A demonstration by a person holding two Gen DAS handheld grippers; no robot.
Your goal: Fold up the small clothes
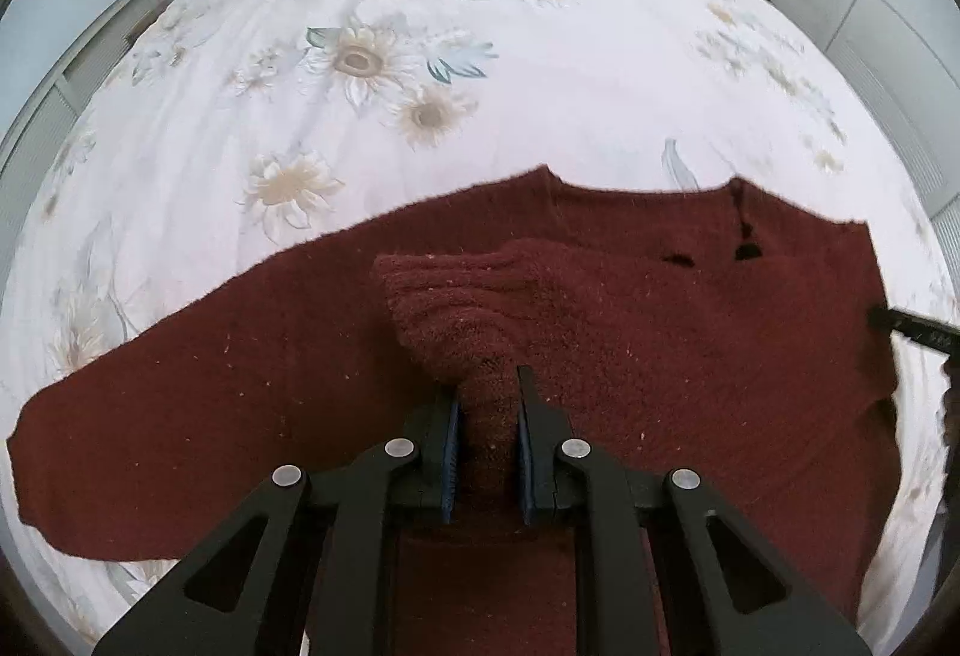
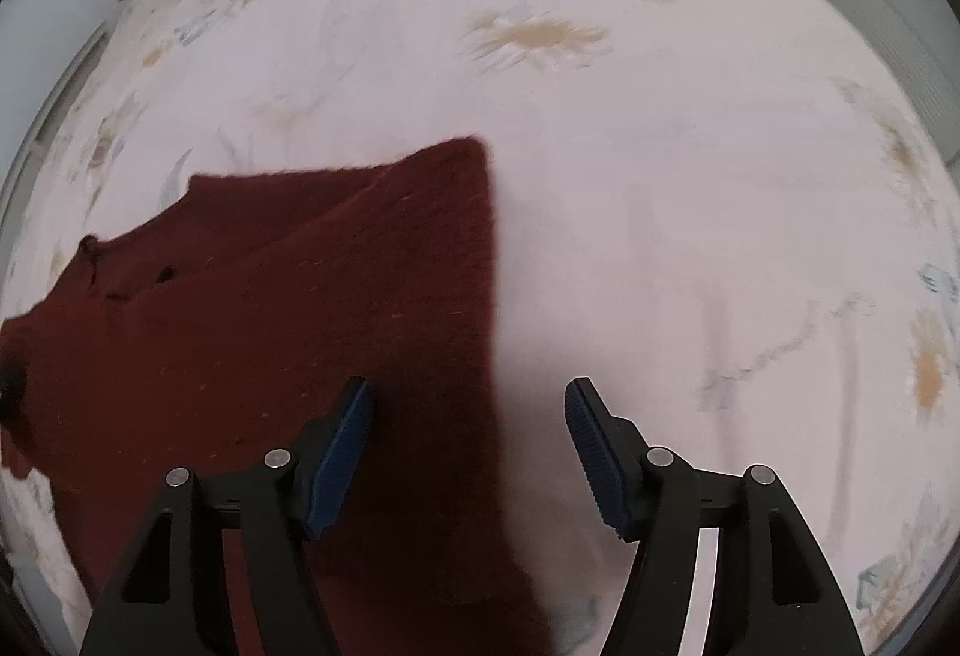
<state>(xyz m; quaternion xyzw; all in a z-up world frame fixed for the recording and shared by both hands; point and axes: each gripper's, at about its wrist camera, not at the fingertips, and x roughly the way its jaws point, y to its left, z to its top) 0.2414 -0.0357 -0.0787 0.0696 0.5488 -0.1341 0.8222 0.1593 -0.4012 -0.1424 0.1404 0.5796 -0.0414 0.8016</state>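
Left wrist view. My left gripper (image 1: pixel 489 416) is clamped tight on a bunched ridge of the maroon sweater (image 1: pixel 660 332); the blue pads (image 1: pixel 451 452) press the knit from both sides and the pinched fabric rises in a ribbed hump just ahead of the tips. That looks like a cuff or sleeve end, though I can't be sure which. The sweater lies flat across the near part of the floral bedspread (image 1: pixel 420 74), neckline toward the far edge, one sleeve (image 1: pixel 108 440) trailing toward the near left corner. A dark tip of the other tool (image 1: pixel 912 326) shows at the sweater's right side.

My read: the sleeve fold is in hand. To do it well I'd carry the pinch low across the body, keep the knit from dragging the layer beneath, and lay it parallel to the side seam before letting go.

Right wrist view. My right gripper (image 2: pixel 468 416) stands about half open, nothing between the pads; the left pad (image 2: pixel 339 446) hovers over the sweater (image 2: pixel 270 326), the right pad (image 2: pixel 591 446) over bare bedspread (image 2: pixel 690 176). The garment's straight right edge runs just between them. The picture is blurred, so I cannot tell whether either tip touches cloth.

I'd use this hand to pin that edge while the left carries its fold; the knit is thick and will likely spring back unless pressed flat.
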